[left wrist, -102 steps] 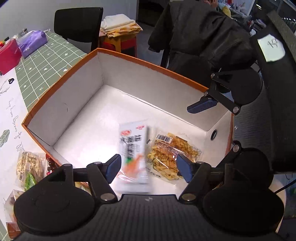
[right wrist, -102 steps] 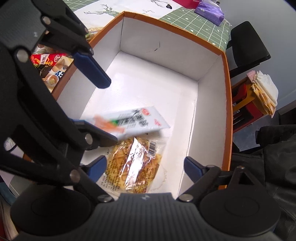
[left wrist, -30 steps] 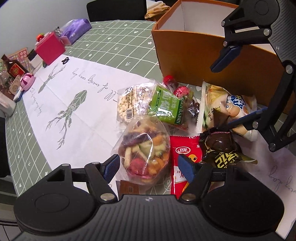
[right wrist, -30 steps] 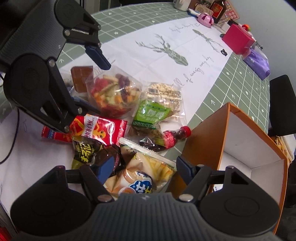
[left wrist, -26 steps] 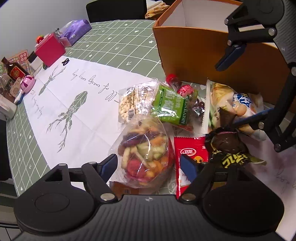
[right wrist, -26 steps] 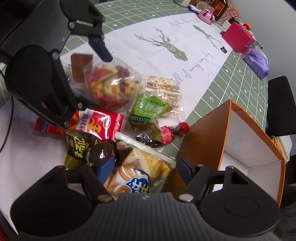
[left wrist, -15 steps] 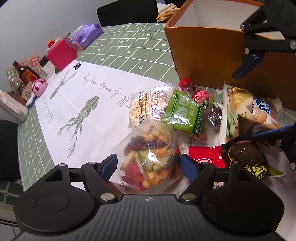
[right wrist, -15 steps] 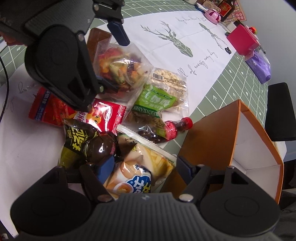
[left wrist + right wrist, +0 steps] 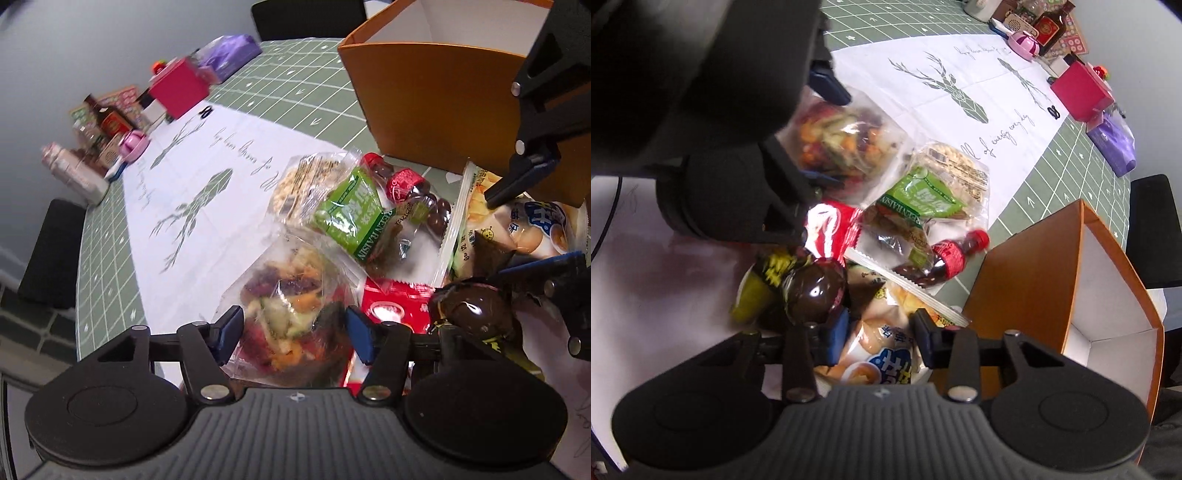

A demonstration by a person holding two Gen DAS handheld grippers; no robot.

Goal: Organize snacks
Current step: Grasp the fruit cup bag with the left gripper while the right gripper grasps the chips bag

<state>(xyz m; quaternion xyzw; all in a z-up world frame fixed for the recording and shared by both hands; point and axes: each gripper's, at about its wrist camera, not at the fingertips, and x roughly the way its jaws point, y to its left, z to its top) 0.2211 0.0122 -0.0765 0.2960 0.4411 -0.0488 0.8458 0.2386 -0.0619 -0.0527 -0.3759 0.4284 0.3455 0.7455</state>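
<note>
While both tongs, just closing, pinch snacks — left tongs the mixed bag, right tongs the chips packet — lifting into the orange box seems next.

Black claw, blue pads, silver screws

From my seat the clearest print is "GREEN RAISIN", in white capitals along the edge of the green raisin packet; I read the same words on it through the right wrist camera, though part-covered there. The white table runner carries looping cursive beside its deer-head drawings, and I make out "of every day", or something close to it. The pale snack bag shows large blue characters I cannot read, the dark wrapper yellow ones equally unclear. The red packet bears a small oval logo, too blurred to read.
</note>
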